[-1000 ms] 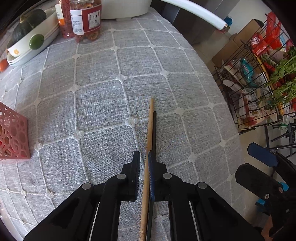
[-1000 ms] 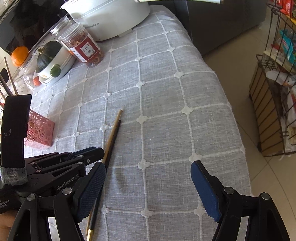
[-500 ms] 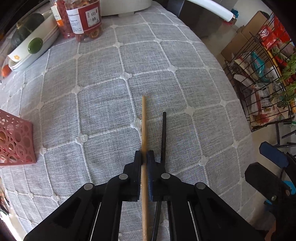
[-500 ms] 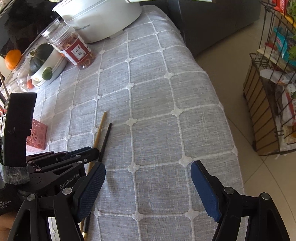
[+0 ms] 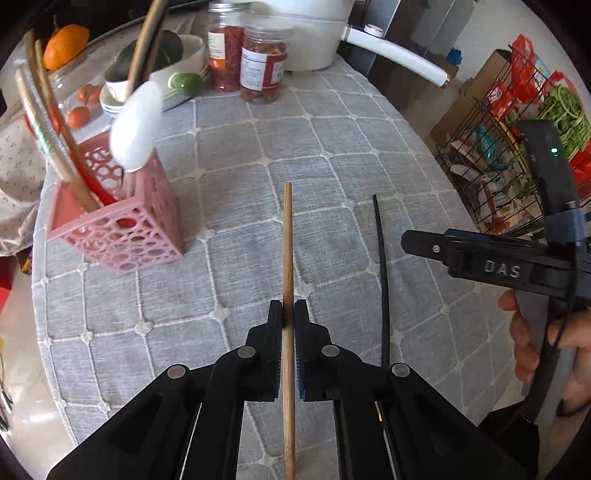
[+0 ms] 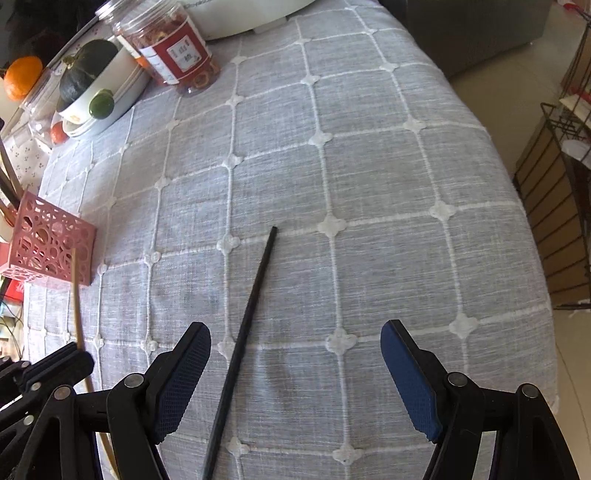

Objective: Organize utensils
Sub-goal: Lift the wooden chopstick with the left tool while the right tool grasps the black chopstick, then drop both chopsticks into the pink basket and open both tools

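My left gripper (image 5: 288, 312) is shut on a wooden chopstick (image 5: 287, 243) and holds it above the grey checked tablecloth (image 5: 332, 155). A black chopstick (image 5: 380, 266) lies on the cloth to its right. In the right wrist view the black chopstick (image 6: 251, 302) lies between the wide-open fingers of my right gripper (image 6: 295, 354), nearer the left finger. The pink perforated utensil holder (image 5: 114, 225) stands at the left with several utensils in it; it also shows in the right wrist view (image 6: 48, 243). The wooden chopstick (image 6: 77, 299) shows at the left there.
Two jars (image 5: 262, 62), a white bowl with a dark squash (image 5: 166, 59), an orange (image 5: 65, 44) and a white appliance (image 5: 314, 33) stand at the far side. A wire rack with groceries (image 5: 517, 147) stands past the table's right edge.
My left gripper has lifted the wooden chopstick away from the black one and swung left, so the pink holder is now in view. My right gripper has moved over the black chopstick.
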Motion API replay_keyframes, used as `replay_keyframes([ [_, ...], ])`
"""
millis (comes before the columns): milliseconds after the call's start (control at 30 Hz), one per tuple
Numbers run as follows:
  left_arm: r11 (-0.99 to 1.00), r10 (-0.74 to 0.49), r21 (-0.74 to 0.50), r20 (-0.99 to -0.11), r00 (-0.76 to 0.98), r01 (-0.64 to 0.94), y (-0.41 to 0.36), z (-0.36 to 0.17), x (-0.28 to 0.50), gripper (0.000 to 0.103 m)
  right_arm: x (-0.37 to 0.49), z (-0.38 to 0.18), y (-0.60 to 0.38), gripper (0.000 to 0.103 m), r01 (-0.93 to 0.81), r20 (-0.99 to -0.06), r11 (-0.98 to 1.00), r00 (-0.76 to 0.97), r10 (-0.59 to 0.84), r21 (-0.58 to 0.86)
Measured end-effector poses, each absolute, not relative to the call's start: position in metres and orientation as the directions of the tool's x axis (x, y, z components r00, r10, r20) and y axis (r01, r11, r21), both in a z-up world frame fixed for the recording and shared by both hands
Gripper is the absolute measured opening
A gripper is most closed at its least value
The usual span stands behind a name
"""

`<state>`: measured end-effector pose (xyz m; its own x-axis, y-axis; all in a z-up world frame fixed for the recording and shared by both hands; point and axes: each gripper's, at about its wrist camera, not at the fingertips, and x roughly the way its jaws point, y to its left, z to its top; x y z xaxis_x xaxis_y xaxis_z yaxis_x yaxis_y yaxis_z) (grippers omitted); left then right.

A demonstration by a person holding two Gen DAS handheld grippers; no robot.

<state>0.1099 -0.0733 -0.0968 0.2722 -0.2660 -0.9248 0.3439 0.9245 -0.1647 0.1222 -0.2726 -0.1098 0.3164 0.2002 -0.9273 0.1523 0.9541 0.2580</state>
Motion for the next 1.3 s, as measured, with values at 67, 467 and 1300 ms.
replay_keyframes([
  [67, 0.923, -0.29, -0.187, -0.913, 0.286, 0.336, -0.059, -0.091, 0.102, 0.006, 0.125, -0.115, -0.263, 0.081, 0.148, -0.932, 0.956, 0.302, 0.199, 0.252],
  [467, 0.914, -0.357, -0.248, -0.868, 0.346, 0.321, -0.017, -0.074, 0.082, 0.006, 0.137, -0.137, -0.225, 0.052, 0.154, -0.952, 0.981, 0.297, 0.071, 0.121],
  [1300, 0.931, -0.359, -0.232, -0.72, 0.593, 0.282, 0.038, -0.002, 0.06, 0.006, 0.085, -0.045, -0.199, 0.005, -0.014, -0.796, 0.991, 0.594, 0.116, 0.134],
])
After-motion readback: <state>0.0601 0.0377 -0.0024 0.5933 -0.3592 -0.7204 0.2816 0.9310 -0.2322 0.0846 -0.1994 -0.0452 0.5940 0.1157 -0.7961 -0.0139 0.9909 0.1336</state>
